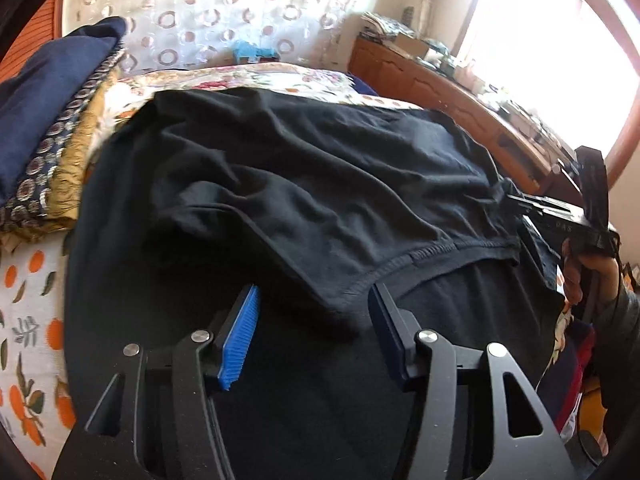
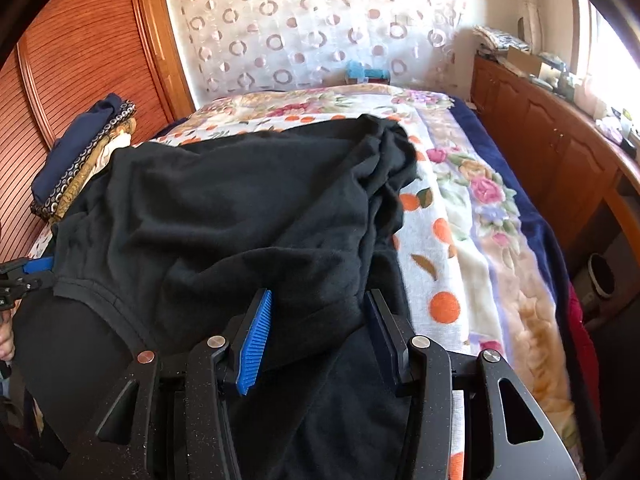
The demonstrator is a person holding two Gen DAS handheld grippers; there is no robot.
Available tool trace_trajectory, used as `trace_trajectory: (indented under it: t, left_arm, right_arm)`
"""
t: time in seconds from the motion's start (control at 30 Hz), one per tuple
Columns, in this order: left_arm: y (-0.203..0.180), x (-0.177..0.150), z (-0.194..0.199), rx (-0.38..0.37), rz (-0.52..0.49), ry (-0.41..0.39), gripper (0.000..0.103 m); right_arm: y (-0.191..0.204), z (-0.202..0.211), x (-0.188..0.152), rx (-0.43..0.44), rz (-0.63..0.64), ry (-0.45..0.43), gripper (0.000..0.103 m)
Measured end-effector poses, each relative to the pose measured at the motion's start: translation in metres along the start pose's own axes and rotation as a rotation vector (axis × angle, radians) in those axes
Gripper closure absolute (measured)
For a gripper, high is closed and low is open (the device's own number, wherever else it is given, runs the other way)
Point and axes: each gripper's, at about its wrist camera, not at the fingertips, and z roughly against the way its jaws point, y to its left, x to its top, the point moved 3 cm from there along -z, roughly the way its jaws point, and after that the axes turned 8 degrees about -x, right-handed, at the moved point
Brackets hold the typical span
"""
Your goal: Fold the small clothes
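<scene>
- black garment (image 1: pixel 304 184): matt knit cloth, soft and creased, with a stitched hem
- left gripper (image 1: pixel 312 320): matt black rigid frame with shiny round metal pins; one pad (image 1: pixel 240 336) is bright blue and ribbed, the other dark blue and smooth
- right gripper (image 2: pixel 316 332): same matt black frame, finely speckled, with a ribbed blue pad
- bed cover (image 2: pixel 460 240): fluffy printed cloth, floral and orange-patterned
- folded stack (image 1: pixel 48 128): plain navy cloth over patterned fabrics
- wardrobe (image 2: pixel 80 60): ribbed reddish wood with a slight sheen
- curtain (image 2: pixel 304 20): sheer fabric with ring pattern
- cabinet (image 2: pixel 560 152): smooth brown wood
</scene>
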Motion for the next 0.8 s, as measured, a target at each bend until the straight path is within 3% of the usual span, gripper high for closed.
trace_trajectory:
  t: [0.07,0.1,0.17,0.2,0.27,0.4,0.57,0.8]
  left_arm:
    - [-0.006,0.000,-0.006,0.012,-0.019,0.017,0.052]
    - [-0.009,0.000,-0.009,0.026,-0.031,0.023,0.056]
    - [-0.010,0.000,-0.011,0.054,-0.045,0.018,0.078]
    - [-0.009,0.001,-0.011,0.055,-0.045,0.020,0.084]
    - [-0.011,0.002,-0.008,0.043,-0.048,0.009,0.094]
    - [-0.023,0.001,0.015,0.020,-0.070,-0.051,0.096]
    - [-0.040,-0.016,0.072,-0.027,-0.069,-0.145,0.096]
    - [-0.057,-0.034,0.096,-0.066,-0.072,-0.169,0.096]
  right_arm:
    - [0.002,0.000,0.001,0.008,0.002,-0.008,0.058]
    - [0.002,0.001,0.003,0.008,0.007,-0.013,0.069]
    - [0.003,0.002,0.004,0.006,0.013,-0.021,0.083]
    - [0.003,0.003,0.003,0.012,0.017,-0.026,0.089]
    - [0.004,0.009,0.005,0.004,0.028,-0.051,0.091]
    - [0.007,0.022,0.004,0.004,0.043,-0.101,0.094]
    - [0.012,0.047,-0.002,0.023,0.052,-0.141,0.095]
    - [0.018,0.077,-0.021,-0.008,0.109,-0.176,0.095]
